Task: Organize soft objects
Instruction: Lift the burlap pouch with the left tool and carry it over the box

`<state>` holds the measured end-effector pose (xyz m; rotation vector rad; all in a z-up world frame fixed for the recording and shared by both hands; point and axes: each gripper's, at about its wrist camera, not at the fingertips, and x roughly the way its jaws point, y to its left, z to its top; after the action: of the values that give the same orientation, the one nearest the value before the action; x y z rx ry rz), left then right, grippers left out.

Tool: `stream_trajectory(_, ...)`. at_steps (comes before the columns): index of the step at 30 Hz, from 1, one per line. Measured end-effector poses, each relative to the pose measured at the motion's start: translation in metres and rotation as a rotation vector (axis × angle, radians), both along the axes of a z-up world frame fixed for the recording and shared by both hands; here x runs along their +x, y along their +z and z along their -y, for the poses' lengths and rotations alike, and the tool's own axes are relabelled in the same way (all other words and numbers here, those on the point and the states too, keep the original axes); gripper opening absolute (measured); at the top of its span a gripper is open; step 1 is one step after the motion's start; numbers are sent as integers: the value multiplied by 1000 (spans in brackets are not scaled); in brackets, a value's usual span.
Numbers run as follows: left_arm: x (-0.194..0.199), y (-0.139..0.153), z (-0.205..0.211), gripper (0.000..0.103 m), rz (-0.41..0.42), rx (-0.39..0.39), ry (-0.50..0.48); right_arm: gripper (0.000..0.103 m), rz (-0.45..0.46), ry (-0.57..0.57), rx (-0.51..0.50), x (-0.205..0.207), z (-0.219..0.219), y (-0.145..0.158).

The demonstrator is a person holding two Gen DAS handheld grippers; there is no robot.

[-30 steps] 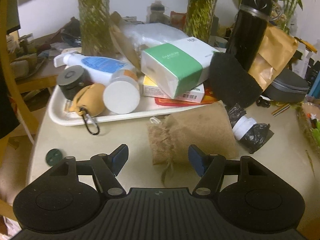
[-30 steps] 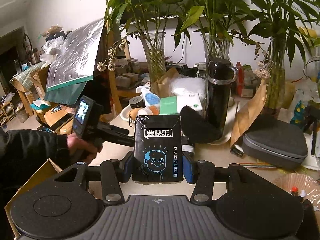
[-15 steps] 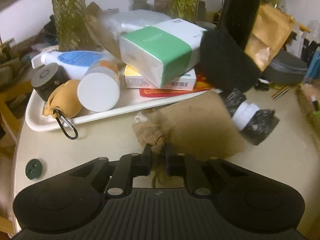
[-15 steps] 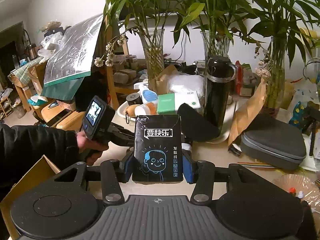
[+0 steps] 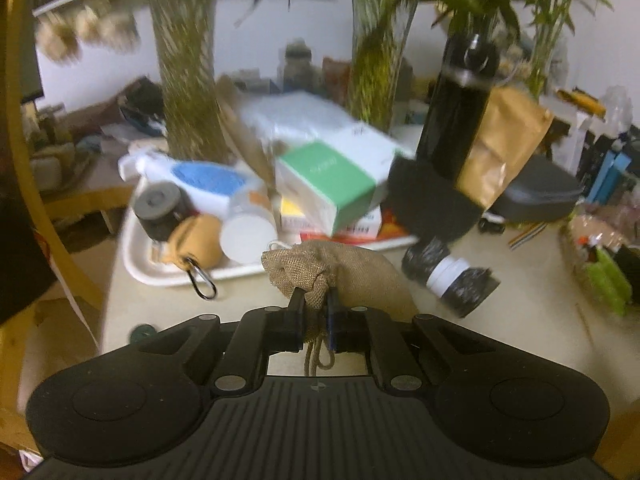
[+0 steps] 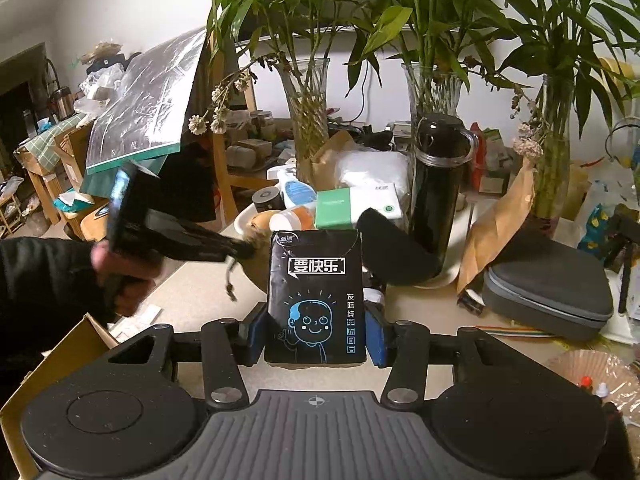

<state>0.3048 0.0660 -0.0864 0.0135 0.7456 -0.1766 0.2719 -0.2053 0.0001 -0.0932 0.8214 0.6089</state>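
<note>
My left tool (image 5: 313, 312) was pinching the scrunched neck of the small brown burlap drawstring bag (image 5: 344, 272). The neck was squeezed tight between the two black fingers (image 5: 295, 312), and the bag's string hung down between them toward me. The fat part of the bag stretched away from the tool, out toward the white plastic tray (image 5: 138, 268), so its long way pointed straight ahead of my fingers. The bag sat just in front of the tray's near rim, and I could not tell if its belly touched the beige table (image 5: 520, 320) or was lifted off it.

My right tool (image 6: 316, 330) was pressed against both sides of the soft black packet with the blue cartoon boy (image 6: 316, 296). The packet stood upright in it, on my side of the tray and well apart from it.

I think my left tool was the one nearer the tray, so the bag could go there first with a short push forward.
</note>
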Motion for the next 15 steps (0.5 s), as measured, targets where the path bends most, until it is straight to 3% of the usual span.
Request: stream_trajectory(15, -70, 108, 4, 10, 146, -1, 12, 52, 21, 10, 4, -12, -3, 10)
